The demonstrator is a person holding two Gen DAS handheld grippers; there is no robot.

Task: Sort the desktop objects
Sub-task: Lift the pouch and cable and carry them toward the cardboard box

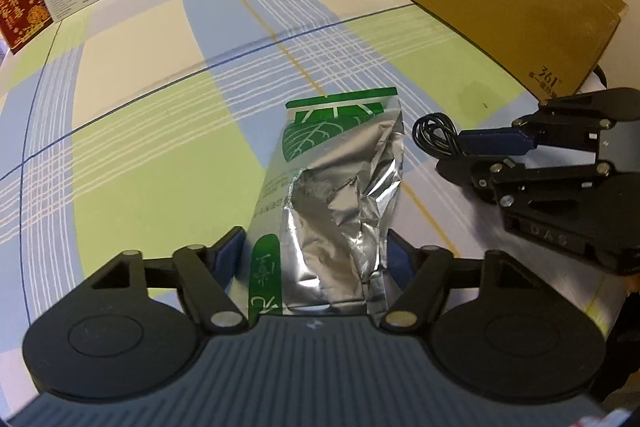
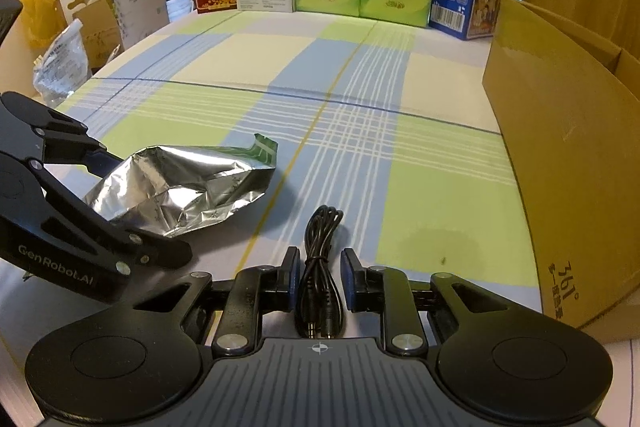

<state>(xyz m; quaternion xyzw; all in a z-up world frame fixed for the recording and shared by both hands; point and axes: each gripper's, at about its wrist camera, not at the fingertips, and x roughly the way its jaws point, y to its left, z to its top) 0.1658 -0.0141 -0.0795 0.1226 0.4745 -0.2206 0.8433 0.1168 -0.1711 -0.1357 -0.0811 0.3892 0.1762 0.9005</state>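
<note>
Beside cardboard box (image 2: 568, 163), foil bag (image 1: 332, 203), black cable (image 2: 320, 263)

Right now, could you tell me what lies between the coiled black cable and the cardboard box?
Only bare checked cloth, seen in the right wrist view, between cable and box.

Your crumpled silver foil pouch (image 1: 332, 203) with green leaf print lies flat; at its 3 o'clock sits the coiled black cable (image 2: 320, 267).

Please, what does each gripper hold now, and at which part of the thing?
The left gripper brackets the foil bag's near end; the right gripper brackets the coiled black cable mid-bundle. Firm grips cannot be told.
</note>
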